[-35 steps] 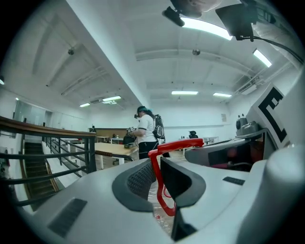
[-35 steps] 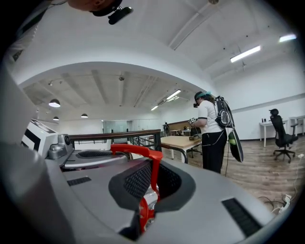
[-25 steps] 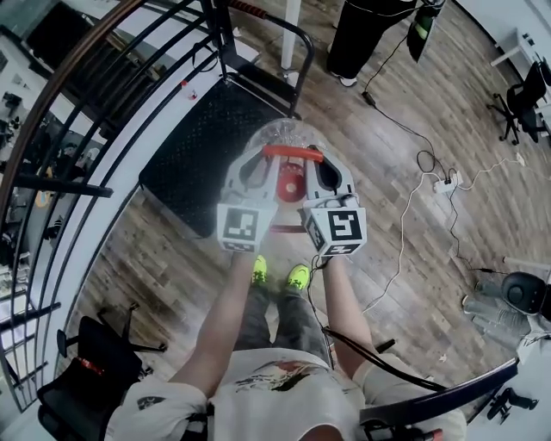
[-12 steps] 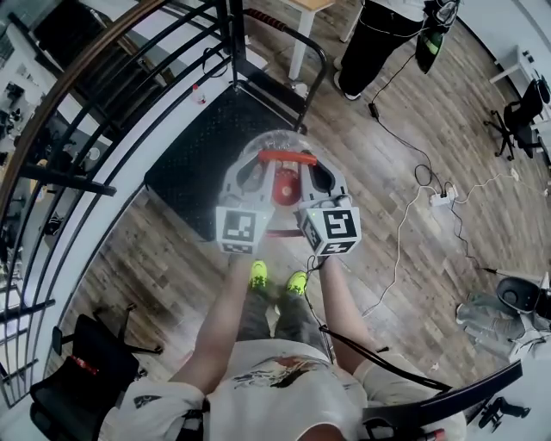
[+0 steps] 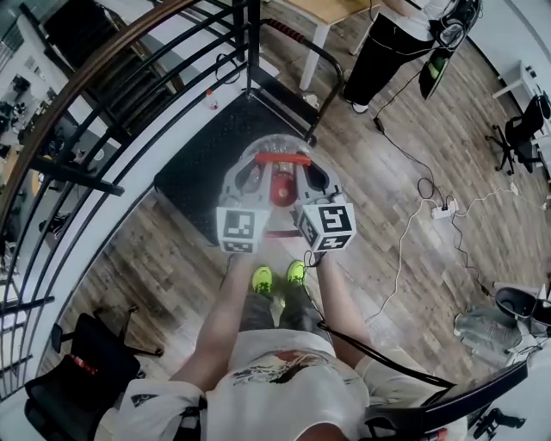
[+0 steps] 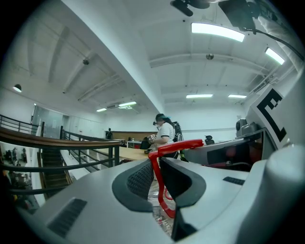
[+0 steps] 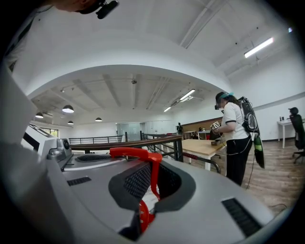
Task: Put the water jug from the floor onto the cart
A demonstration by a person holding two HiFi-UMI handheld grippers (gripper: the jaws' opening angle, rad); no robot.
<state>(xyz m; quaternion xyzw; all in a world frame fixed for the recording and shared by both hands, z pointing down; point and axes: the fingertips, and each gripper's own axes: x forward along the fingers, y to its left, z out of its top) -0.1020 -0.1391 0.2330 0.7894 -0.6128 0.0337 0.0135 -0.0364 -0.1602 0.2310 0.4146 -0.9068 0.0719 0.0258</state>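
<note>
A clear water jug (image 5: 277,140) with a red cap (image 5: 281,187) hangs off the floor by its red handle (image 5: 282,159). My left gripper (image 5: 256,177) is shut on the handle's left end, and the red bar (image 6: 159,177) runs down between its dark pads. My right gripper (image 5: 310,175) is shut on the right end, where the bar (image 7: 153,175) is pinched the same way. The jug hangs over the near right part of the black flat cart (image 5: 200,164), whose push handle (image 5: 303,45) stands at the far end. The jug's lower body is hidden by the grippers.
A black railing (image 5: 129,95) curves along the left. A person (image 5: 387,43) stands beyond the cart by a wooden table (image 5: 331,13). Cables and a power strip (image 5: 443,209) lie on the floor at right, with another jug (image 5: 482,329) and chairs.
Both grippers have carried the jug forward and slightly up, from the floor beside the cart to over its near right part. The grips on the handle are unchanged.
</note>
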